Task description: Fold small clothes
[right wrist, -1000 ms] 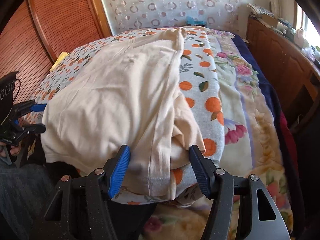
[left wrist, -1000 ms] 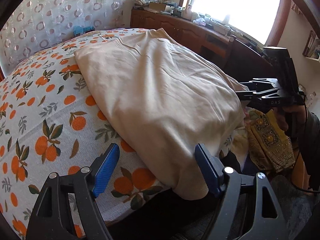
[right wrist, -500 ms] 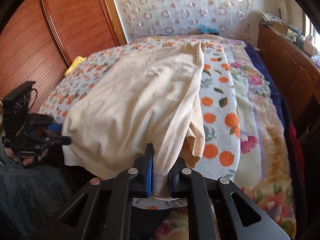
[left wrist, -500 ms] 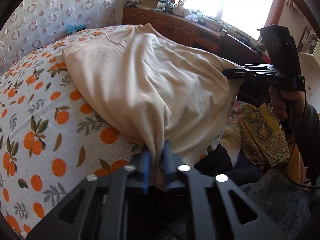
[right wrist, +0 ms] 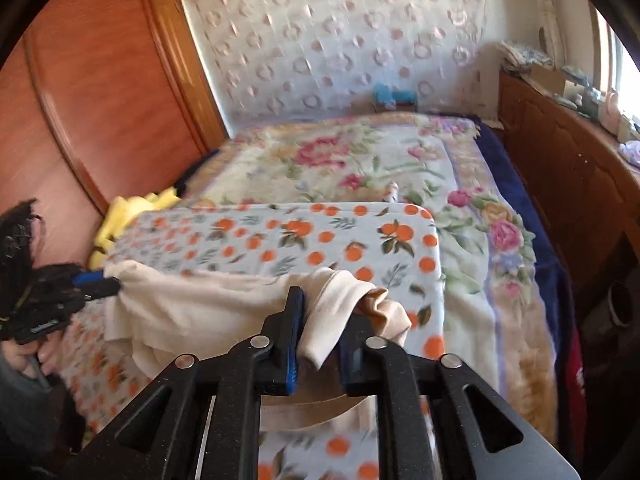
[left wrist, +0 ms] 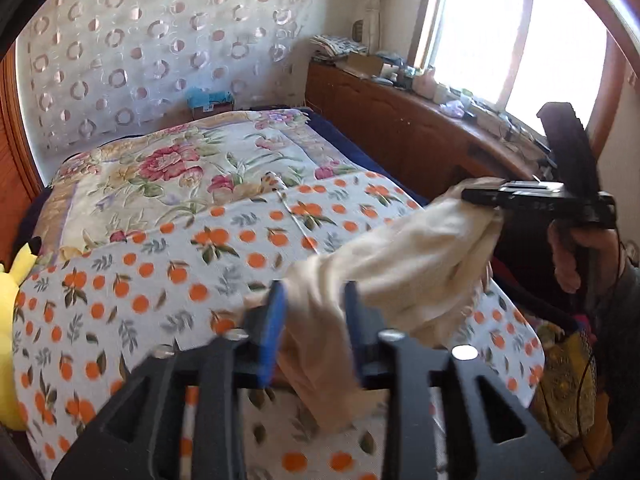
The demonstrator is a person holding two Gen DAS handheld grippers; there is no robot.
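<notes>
A cream garment hangs bunched between my two grippers, lifted above the orange-print cloth on the bed. My left gripper holds one end of it between its blue pads, with the jaws a little apart around thick cloth. My right gripper holds the other end of the garment the same way. In the left wrist view the right gripper is at the right. In the right wrist view the left gripper is at the left. Both views are motion-blurred.
A floral blanket covers the far half of the bed. A yellow plush toy lies at the left edge. A wooden sideboard with clutter runs under the window. A wooden wardrobe stands at the left.
Both grippers closed on the near corners of the spread garment, then lifted and pulled it off the bed. It now hangs bunched between them, and the orange-print cloth lies uncovered.
</notes>
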